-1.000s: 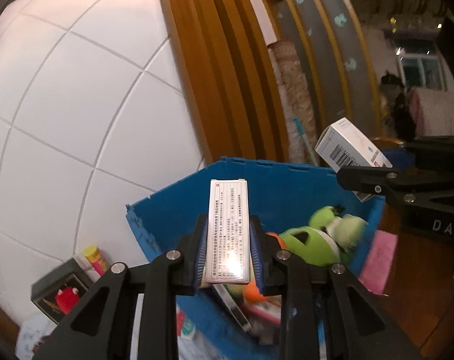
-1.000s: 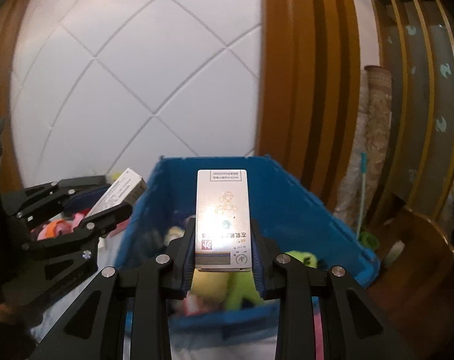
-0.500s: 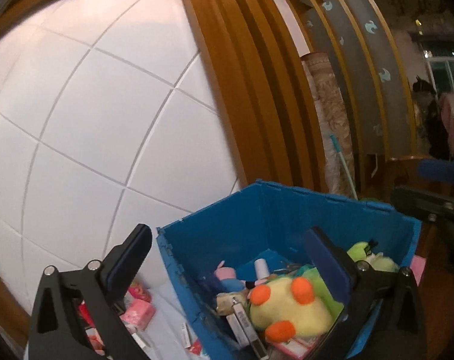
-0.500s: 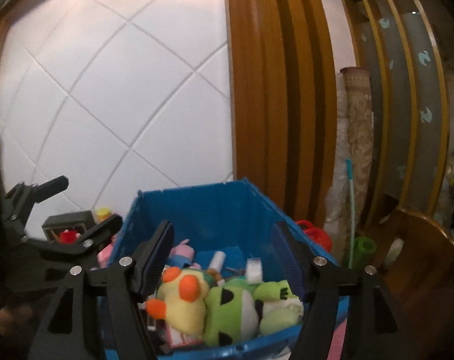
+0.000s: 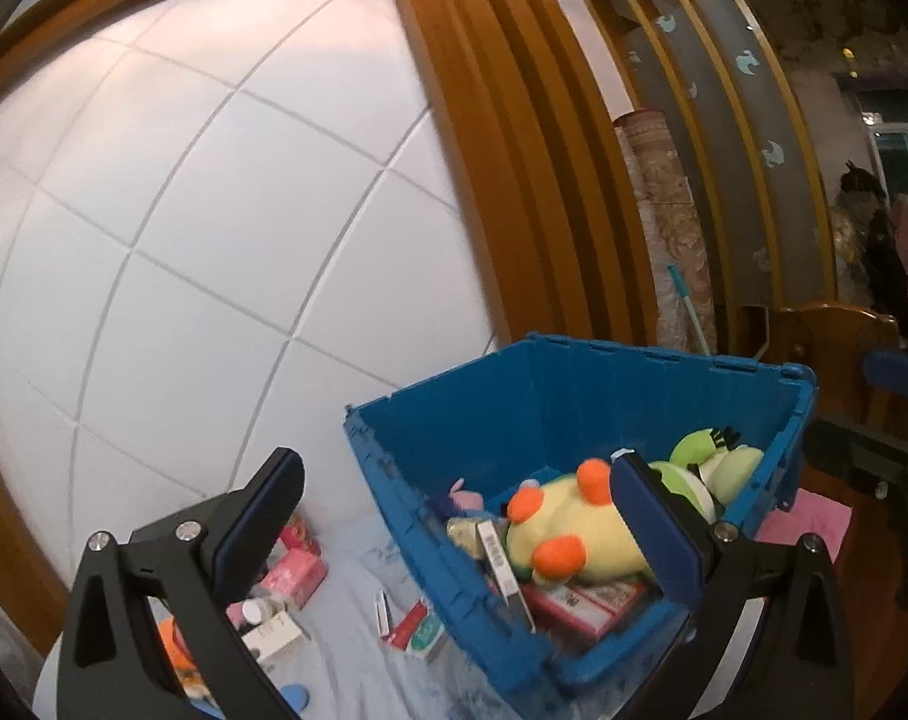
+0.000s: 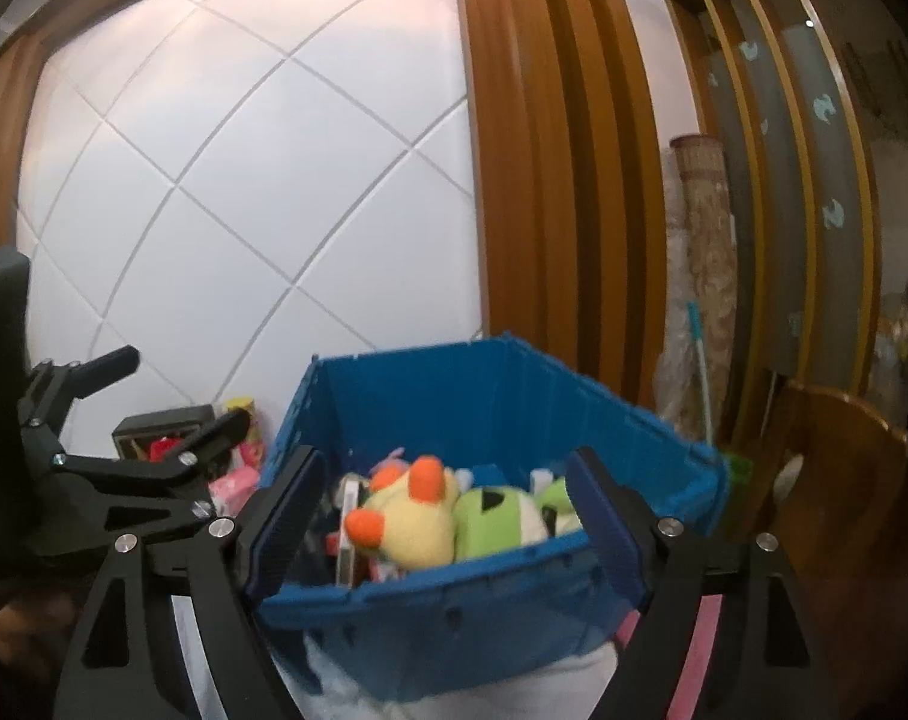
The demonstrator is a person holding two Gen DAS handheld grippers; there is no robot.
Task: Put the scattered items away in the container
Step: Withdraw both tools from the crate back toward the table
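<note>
A blue plastic crate [image 5: 550,396] [image 6: 496,606] stands on a pale cloth. Inside lie a yellow plush with orange knobs [image 5: 574,534] [image 6: 414,525], a green plush [image 5: 712,468] [image 6: 496,519] and several flat boxes [image 5: 580,600]. My left gripper [image 5: 460,516] is open and empty, hovering at the crate's near left corner. My right gripper [image 6: 444,519] is open and empty above the crate's near wall. The left gripper [image 6: 171,396] also shows at the left of the right wrist view.
Loose items lie on the cloth left of the crate: a pink box [image 5: 294,576], a small white box [image 5: 273,636], a red-and-white packet [image 5: 417,630]. A dark box [image 6: 165,429] stands by the white tiled wall [image 5: 213,240]. A wooden chair [image 6: 844,480] is at right.
A second ago each gripper was shut on a white box over the crate. Both have since let go and stand open; both have drawn back and the left has swung left.
</note>
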